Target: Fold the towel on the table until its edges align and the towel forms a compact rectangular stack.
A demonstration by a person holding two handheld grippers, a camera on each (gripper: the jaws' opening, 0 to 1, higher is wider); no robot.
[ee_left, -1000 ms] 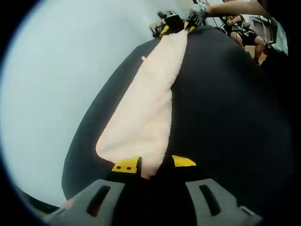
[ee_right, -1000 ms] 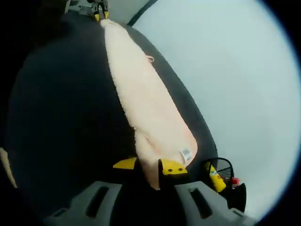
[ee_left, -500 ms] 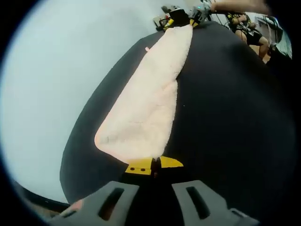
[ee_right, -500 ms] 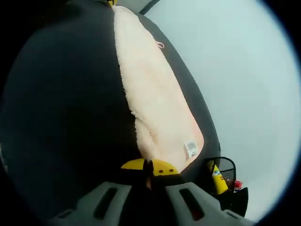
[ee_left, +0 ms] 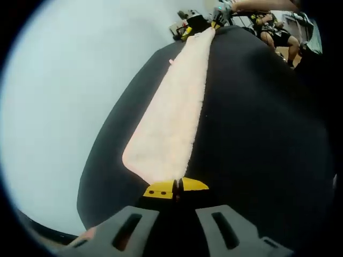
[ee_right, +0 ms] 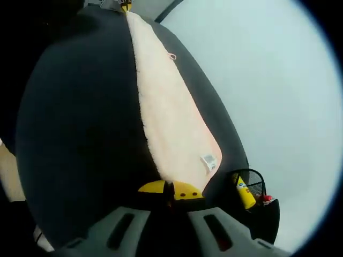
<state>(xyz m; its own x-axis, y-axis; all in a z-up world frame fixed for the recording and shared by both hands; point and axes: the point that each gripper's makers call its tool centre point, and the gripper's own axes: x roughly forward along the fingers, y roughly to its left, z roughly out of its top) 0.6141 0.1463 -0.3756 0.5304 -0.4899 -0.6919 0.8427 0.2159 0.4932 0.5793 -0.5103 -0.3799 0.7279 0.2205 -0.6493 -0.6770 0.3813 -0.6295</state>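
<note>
- Left gripper view: the left tongs (ee_left: 176, 188) were pressed together on the near corner of the pale peach terry towel (ee_left: 172, 118), which lay as a long narrow band stretched along the black worktop (ee_left: 257, 139), close to its edge. The cloth looked soft, light and limp, so I judged it would sag if not held taut; the corners seemed the sensible places to grip.
- At the far end the right tongs (ee_left: 214, 21) met the towel's other end, with a person's arm (ee_left: 262, 5) above and clutter beyond.
- Right gripper view: the right tongs (ee_right: 171, 188) were clamped on the towel (ee_right: 166, 118) corner beside its small white label (ee_right: 209, 160).
- A black wire basket (ee_right: 257, 198) holding a yellow bottle (ee_right: 244, 193) stood off the worktop (ee_right: 80, 128) edge, clear of any fold.
</note>
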